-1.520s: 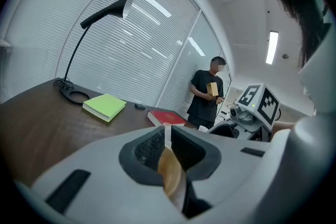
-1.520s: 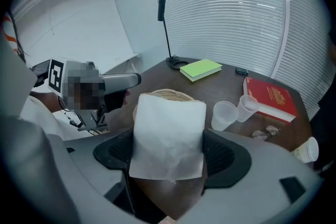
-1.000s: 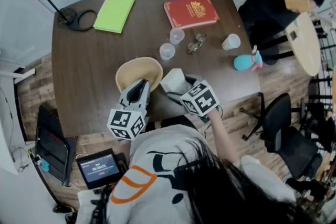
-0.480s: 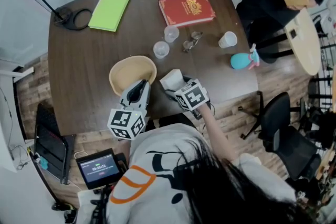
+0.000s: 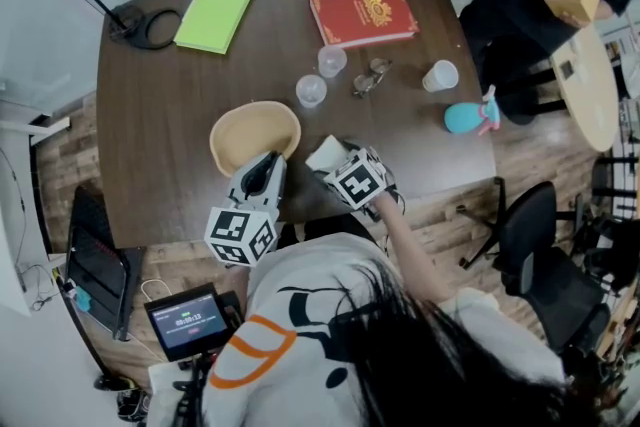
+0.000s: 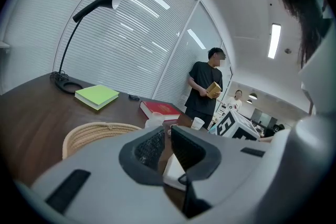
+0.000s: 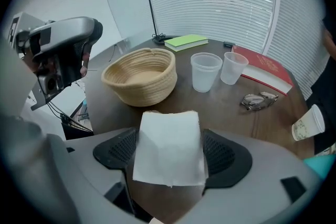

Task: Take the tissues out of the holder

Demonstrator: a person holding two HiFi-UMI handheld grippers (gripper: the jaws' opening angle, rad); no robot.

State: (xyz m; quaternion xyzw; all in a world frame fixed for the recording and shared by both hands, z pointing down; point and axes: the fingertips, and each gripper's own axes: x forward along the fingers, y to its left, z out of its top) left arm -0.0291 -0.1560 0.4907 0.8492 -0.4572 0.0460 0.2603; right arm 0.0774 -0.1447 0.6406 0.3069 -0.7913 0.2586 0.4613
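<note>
Although it is taking no part in the grip, left gripper: hovering low over the near edge of the table, its jaws sitting almost together with nothing between them.
Basket: standing upright just left of the tissue and apart from it; its inside is showing bare in the right gripper view, so it is probably serving as the holder.
Tissue: hanging as a flat, folded white sheet outside the basket, over the dark tabletop, with its upper edge pointing toward the basket.
Right gripper: clamping the tissue from both sides, with the sheet filling the gap between the pads.
Cups: two clear ones standing beyond the tissue, well apart from it.
Glasses: lying to the right of the cups.
Step in hand: judging by the bare basket and the lifted sheet, the taking-out itself is looking done and the carrying-away is under way.
Next move: it is calling for lowering the sheet onto bare wood short of the cups, then widening the jaws gently so that the thin paper is not dragging or sticking to a pad.
</note>
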